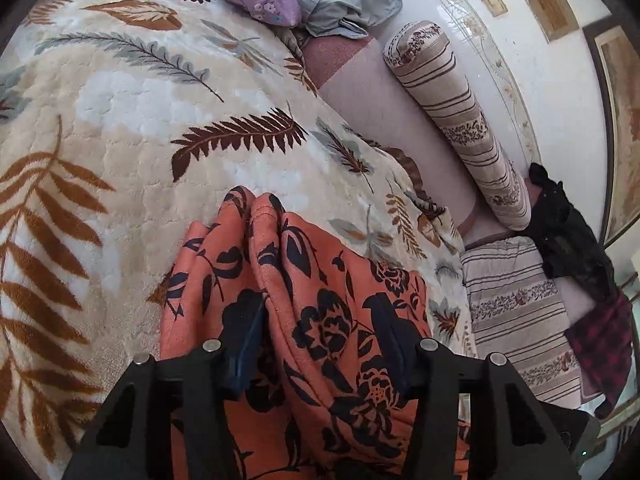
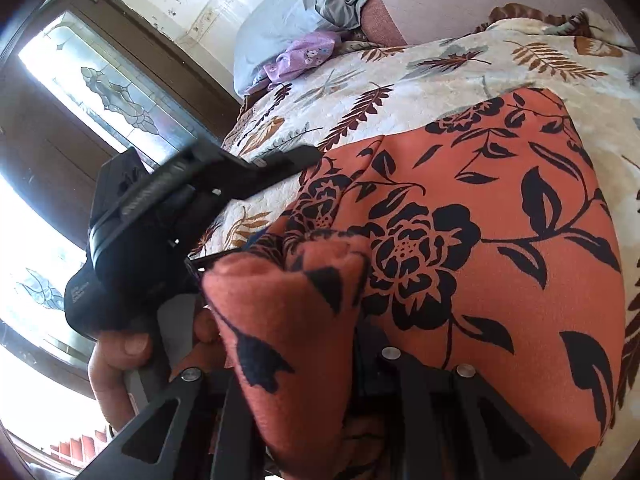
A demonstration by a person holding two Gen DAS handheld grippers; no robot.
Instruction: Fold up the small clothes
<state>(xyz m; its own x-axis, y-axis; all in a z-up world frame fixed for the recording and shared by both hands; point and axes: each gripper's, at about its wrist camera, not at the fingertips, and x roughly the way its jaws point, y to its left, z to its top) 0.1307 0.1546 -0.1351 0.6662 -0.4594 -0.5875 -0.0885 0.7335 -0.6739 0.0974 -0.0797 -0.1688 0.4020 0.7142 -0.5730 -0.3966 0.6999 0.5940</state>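
Cream fleece blanket [image 1: 132, 120] printed with brown and grey leaves covers the bed, beside a striped bolster [image 1: 460, 120] along the white wall. On the blanket lies the orange garment with black flowers [image 2: 500, 220]. The left gripper [image 1: 320, 344] stands with fingers apart over bunched folds; the right gripper [image 2: 304, 360] is clamped on a raised fold of it.

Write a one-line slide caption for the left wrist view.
Left gripper fingers open around bunched orange floral garment on a leaf-print blanket.
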